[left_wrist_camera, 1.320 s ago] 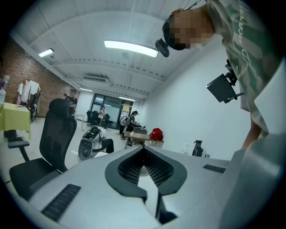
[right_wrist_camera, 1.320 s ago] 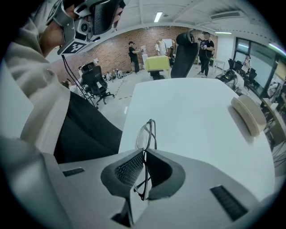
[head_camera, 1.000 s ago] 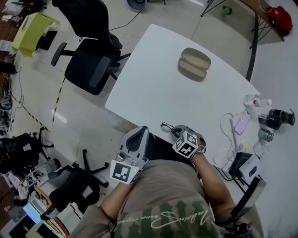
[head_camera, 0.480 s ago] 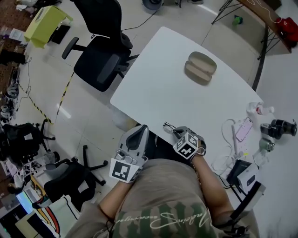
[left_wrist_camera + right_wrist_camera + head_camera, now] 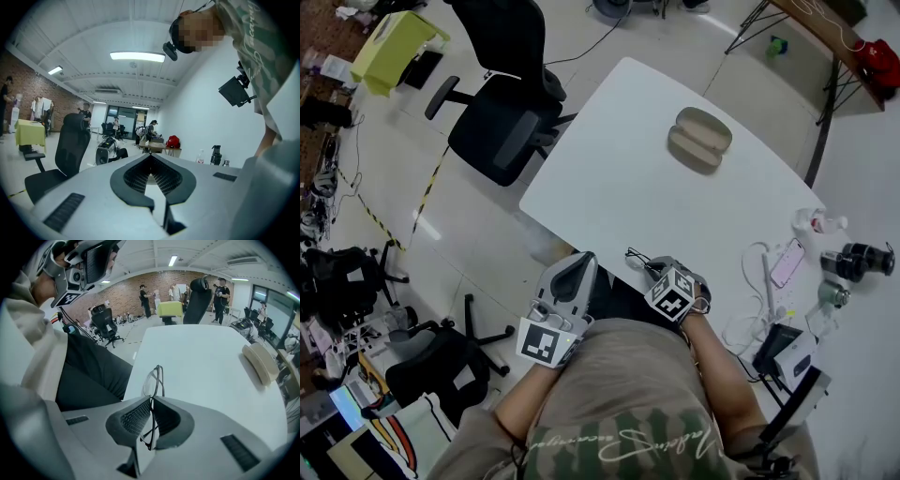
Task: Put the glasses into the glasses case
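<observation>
The thin black-framed glasses (image 5: 153, 380) are clamped between the fingers of my right gripper (image 5: 151, 399), with the lenses sticking out past the tips. In the head view that right gripper (image 5: 661, 272) sits at the near edge of the white table (image 5: 619, 178), the glasses (image 5: 639, 260) just ahead of it. The beige glasses case (image 5: 700, 141) lies open at the far side of the table, and shows as the case (image 5: 260, 363) at the right. My left gripper (image 5: 567, 281) hangs off the table's near-left edge; its jaws (image 5: 151, 157) are shut on nothing.
A pink phone (image 5: 787, 262), white cables, a black adapter (image 5: 787, 352) and dark bottles (image 5: 861, 258) crowd the table's right end. A black office chair (image 5: 502, 122) stands left of the table. Other people stand far back in the room.
The head view has shifted a little, so the table and case sit slightly differently in frame. Both grippers hold about the same place, the right one still clamping the glasses.
</observation>
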Available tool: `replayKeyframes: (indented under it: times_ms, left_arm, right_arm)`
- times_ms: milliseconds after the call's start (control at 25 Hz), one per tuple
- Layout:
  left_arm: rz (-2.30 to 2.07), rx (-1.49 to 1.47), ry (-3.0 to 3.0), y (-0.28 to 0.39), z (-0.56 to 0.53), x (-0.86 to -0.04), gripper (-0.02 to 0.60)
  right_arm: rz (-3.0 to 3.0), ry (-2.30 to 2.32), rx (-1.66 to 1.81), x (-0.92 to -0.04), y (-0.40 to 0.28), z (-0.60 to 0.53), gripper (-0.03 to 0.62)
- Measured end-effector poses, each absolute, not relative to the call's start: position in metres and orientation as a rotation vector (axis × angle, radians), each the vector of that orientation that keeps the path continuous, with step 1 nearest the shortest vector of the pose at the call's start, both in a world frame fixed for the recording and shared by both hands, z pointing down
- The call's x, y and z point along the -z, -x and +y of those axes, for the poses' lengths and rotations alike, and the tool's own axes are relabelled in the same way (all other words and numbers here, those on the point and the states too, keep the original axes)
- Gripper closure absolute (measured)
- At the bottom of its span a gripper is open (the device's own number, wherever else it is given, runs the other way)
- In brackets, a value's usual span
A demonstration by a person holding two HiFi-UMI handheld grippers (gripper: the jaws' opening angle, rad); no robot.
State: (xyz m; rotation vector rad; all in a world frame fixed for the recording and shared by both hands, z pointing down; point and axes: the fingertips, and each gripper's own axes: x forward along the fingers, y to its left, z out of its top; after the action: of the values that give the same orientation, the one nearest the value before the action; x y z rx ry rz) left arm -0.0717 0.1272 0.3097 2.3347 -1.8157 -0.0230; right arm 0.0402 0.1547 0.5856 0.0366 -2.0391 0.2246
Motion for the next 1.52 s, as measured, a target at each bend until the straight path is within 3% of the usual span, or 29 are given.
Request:
replayKeyframes:
  times_ms: [1520]
  left_arm:
    - [-1.33,0.015,-2.418,0.104,0.082,-0.353,0.577]
  right_arm:
    - [-1.962,-0.235,-0.345,-0.571,0.002,0.105,0.562]
